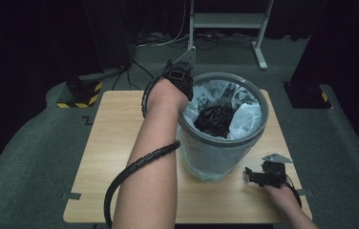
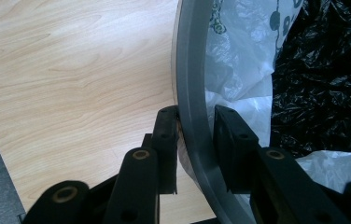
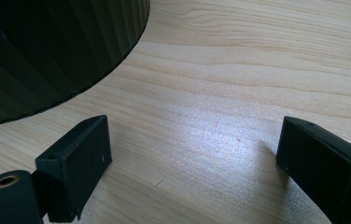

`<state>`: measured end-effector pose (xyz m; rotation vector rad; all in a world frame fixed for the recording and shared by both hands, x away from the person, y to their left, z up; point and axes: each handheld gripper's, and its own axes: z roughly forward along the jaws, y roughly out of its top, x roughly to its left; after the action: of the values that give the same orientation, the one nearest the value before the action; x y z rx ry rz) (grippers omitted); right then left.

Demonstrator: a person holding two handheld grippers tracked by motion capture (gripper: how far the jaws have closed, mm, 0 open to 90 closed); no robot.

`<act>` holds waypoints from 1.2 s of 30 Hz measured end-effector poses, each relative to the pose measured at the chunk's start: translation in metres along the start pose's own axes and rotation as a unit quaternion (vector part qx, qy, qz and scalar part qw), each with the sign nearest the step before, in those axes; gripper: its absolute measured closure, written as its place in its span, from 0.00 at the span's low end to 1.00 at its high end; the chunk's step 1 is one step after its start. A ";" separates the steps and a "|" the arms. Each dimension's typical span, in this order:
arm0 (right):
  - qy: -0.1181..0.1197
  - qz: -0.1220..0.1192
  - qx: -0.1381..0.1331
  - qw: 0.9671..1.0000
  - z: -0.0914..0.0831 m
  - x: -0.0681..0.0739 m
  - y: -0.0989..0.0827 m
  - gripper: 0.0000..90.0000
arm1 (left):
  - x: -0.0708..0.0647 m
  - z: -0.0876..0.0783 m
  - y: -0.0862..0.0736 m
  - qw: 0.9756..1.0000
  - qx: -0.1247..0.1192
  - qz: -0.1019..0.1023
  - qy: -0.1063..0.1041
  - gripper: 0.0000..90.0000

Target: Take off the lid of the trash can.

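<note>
The bin (image 1: 218,152) stands on the desk (image 1: 115,138), toward its right half, lined with a white bag (image 1: 244,119) that holds a crumpled black bag (image 1: 214,120). The left tool (image 2: 194,135) straddles the bin's grey rim (image 2: 193,84) at the left side: one jaw outside, one inside against the white liner. The outer jaw touches the rim; the inner stands just beside it, so a firm clamp is not confirmed. This placement suits gripping the rim, probably to steady the bin or free the liner edge.

The right tool (image 3: 192,158) rests low over bare desk just beside the bin's base, jaws wide apart and holding nothing. It appears parked clear, in reserve, while the left tool works the rim.
</note>
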<state>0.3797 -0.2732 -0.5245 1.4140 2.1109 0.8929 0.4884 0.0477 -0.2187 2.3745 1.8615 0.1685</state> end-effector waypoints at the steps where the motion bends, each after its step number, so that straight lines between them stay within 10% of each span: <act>1: 0.000 0.000 0.000 1.000 0.000 0.000 0.000 0.11 | 0.000 -0.001 0.000 1.000 0.001 0.000 -0.002 0.78; 36: 0.000 0.000 -0.001 1.000 0.000 0.000 0.000 0.11 | 0.013 -0.032 0.002 0.994 -0.085 -0.033 -0.054 0.86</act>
<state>0.3798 -0.2732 -0.5246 1.4124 2.1100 0.8929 0.4881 0.0610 -0.1870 2.1634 1.7971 0.1815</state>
